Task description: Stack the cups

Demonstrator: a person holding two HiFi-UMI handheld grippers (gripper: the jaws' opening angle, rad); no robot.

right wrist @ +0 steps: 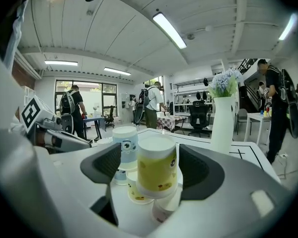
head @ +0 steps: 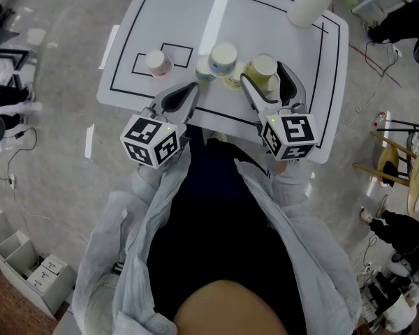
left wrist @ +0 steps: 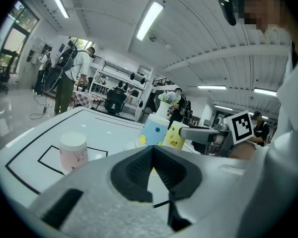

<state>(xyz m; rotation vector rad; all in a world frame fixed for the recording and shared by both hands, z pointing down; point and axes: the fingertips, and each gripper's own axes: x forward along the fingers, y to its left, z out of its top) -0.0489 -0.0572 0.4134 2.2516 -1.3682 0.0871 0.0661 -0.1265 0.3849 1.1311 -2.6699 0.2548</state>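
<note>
The right hand-held gripper [right wrist: 149,151] has its jaws spread apart. The yellow cup [right wrist: 156,170] stands between them, and neither pad presses on it. A strip of gap shows on the left side, while the right pad sits just beside the cup wall. The cup is mouth down with its flat base on top and its long axis close to upright. It rests on two more paper cups [right wrist: 135,190] that it mostly hides, so I cannot tell how they lie.

In the head view the right hand-held gripper [head: 263,74] reaches toward 12 o'clock from the person's sleeve. The yellow cup [head: 263,65] sits right at its tips.

The blue cup [head: 223,56] is at about 10 o'clock from the yellow cup and close beside it. It is also base up and upright, perched on another small cup [head: 206,69].

The left hand-held gripper [left wrist: 152,148] has its jaws closed together with nothing between the pads. In the head view the left hand-held gripper [head: 188,91] points toward 1 o'clock, with the blue cup just beyond its tips.

The pink cup [head: 157,63] stands alone at 10 o'clock from those tips. It is upright and mouth down, at the edge of a black-outlined rectangle on the white counter [head: 265,19].

A white vase [head: 311,4] stands at 1 o'clock from the cups, well apart from them.
</note>
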